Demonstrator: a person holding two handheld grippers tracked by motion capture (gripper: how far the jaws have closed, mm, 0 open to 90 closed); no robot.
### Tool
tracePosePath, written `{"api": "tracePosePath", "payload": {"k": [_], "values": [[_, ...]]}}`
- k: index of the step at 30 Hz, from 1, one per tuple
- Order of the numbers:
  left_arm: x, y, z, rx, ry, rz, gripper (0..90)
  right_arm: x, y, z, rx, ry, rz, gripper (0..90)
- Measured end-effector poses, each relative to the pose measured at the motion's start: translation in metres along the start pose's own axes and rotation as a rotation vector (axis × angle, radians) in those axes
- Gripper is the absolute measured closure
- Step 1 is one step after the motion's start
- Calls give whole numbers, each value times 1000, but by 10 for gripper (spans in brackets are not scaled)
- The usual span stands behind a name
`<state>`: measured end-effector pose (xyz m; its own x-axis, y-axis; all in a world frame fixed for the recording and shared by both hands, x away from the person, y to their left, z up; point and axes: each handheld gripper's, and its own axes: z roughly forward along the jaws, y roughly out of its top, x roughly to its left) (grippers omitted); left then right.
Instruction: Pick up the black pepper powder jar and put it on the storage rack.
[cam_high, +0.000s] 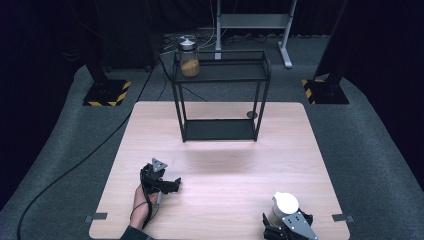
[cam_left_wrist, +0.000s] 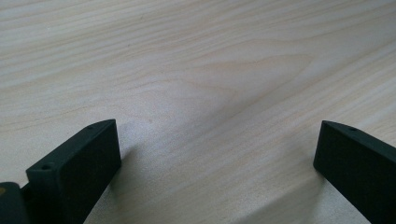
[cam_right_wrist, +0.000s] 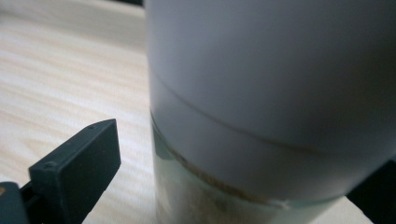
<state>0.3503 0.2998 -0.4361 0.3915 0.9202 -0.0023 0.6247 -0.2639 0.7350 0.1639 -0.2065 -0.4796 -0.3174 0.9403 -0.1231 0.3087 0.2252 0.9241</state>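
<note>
While the left gripper rests wide open and empty on the pale wooden table, the right gripper straddles a white-capped glass jar at the near right corner; one jaw stands apart, contact unclear. No readable labels. A metal-lidded jar of orange contents sits on a black wire shelf.

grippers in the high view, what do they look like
Both are black. The left gripper carries a small grey three-cornered plate and trails a thin black cable over the hand; a dark sleeve edge shows below. The right gripper carries a larger grey plate with small holes.
</note>
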Motion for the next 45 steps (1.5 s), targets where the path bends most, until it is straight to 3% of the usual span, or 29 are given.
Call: {"api": "tracePosePath", "payload": {"k": [1, 2, 7, 13, 45], "values": [[0, 0, 0, 0, 0, -1, 1, -5, -13, -4, -70, 11, 53, 294], [0, 0, 0, 0, -1, -1, 1, -9, -14, -3, -71, 29, 73, 295], [0, 0, 0, 1, 2, -2, 0, -7, -13, -4, -67, 26, 63, 297], [0, 1, 0, 1, 2, -2, 0, -11, -13, -3, -65, 36, 87, 297], [0, 1, 0, 1, 2, -2, 0, -15, 12, 3, -104, 46, 81, 297]]}}
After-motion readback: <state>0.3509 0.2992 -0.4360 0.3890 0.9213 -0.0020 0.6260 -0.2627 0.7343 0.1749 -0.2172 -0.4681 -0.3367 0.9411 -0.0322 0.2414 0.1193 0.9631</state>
